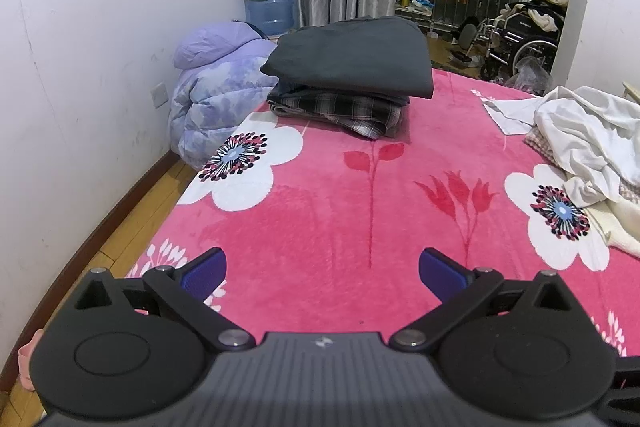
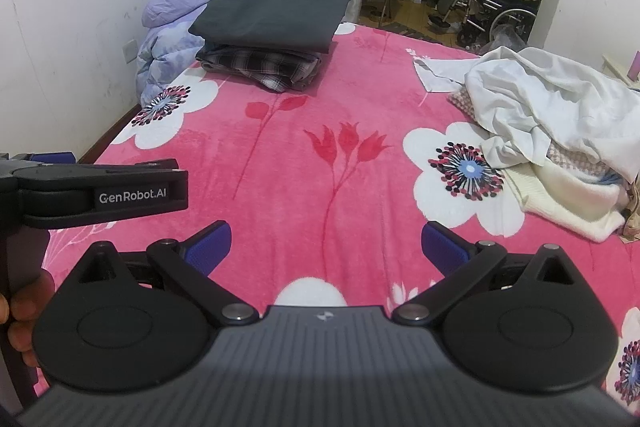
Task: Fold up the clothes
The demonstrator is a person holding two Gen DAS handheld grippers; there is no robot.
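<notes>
A folded stack (image 1: 352, 67) (image 2: 272, 23) lies at the far side of the pink flowered bed (image 1: 320, 195) (image 2: 304, 179), a dark grey garment on top of a plaid one. A heap of unfolded white and cream clothes (image 1: 588, 143) (image 2: 560, 131) sits on the bed's right side. My left gripper (image 1: 322, 273) hovers open over the near bed edge, nothing between its blue pads (image 1: 204, 273). My right gripper (image 2: 326, 247) is likewise open and empty. The left gripper's body (image 2: 100, 193) shows at the left of the right wrist view.
A lilac puffer jacket (image 1: 216, 95) is piled against the white wall at the bed's far left corner, with a blue water jug (image 1: 270, 1) behind it. Grey curtains, a railing and a wheelchair (image 1: 516, 43) stand beyond the bed. Wooden floor (image 1: 132, 223) runs along the left.
</notes>
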